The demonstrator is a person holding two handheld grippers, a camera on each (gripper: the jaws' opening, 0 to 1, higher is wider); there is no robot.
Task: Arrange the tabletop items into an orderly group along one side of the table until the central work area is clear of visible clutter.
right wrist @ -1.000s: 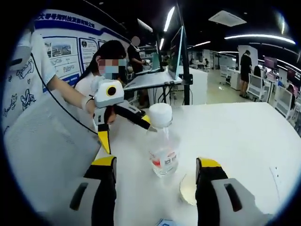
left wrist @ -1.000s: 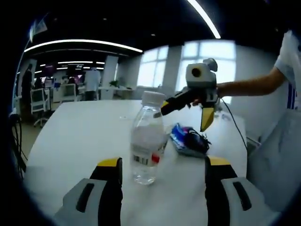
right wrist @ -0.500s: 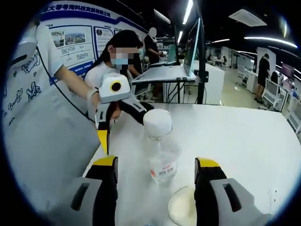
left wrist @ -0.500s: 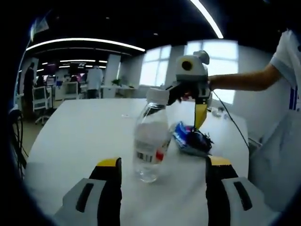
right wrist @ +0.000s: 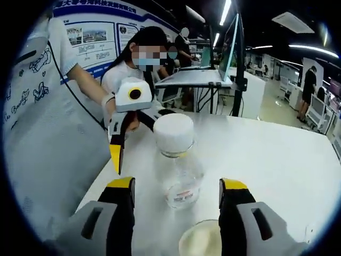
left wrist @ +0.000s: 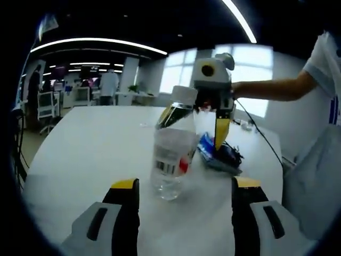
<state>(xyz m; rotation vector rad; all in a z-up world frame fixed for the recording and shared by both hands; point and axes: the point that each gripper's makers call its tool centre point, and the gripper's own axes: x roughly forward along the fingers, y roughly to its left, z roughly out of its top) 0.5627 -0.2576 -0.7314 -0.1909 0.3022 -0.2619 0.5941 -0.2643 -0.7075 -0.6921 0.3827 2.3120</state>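
Water bottle: a clear plastic bottle (left wrist: 171, 152) with a white cap and a red-and-white label stands upright on the white table (left wrist: 85, 149), near the person's edge, between my two grippers; in the right gripper view the same bottle (right wrist: 178, 160) sits ahead of my right jaws, the cap towards the camera
My left gripper (left wrist: 184, 213): jaws spread wide, low over the table, with the bottle ahead of them and nothing gripped
My right gripper (right wrist: 176, 216): jaws wide apart too, empty, the bottle beyond the tips
Right gripper seen from the left gripper view: it (left wrist: 194, 117) comes down by the bottle's cap, one yellow-tipped jaw behind the bottle's neck, the other to the right of it; I cannot tell whether it touches the bottle
Left gripper seen from the right gripper view: it (right wrist: 133, 133) is held in a hand just behind the bottle
Blue packet: a blue packet with a dark tangle on it (left wrist: 218, 154) lies flat just right of the bottle
Pale round dish: its rim (right wrist: 200, 242) shows at the bottom of the right gripper view, between my right jaws, nearer than the bottle
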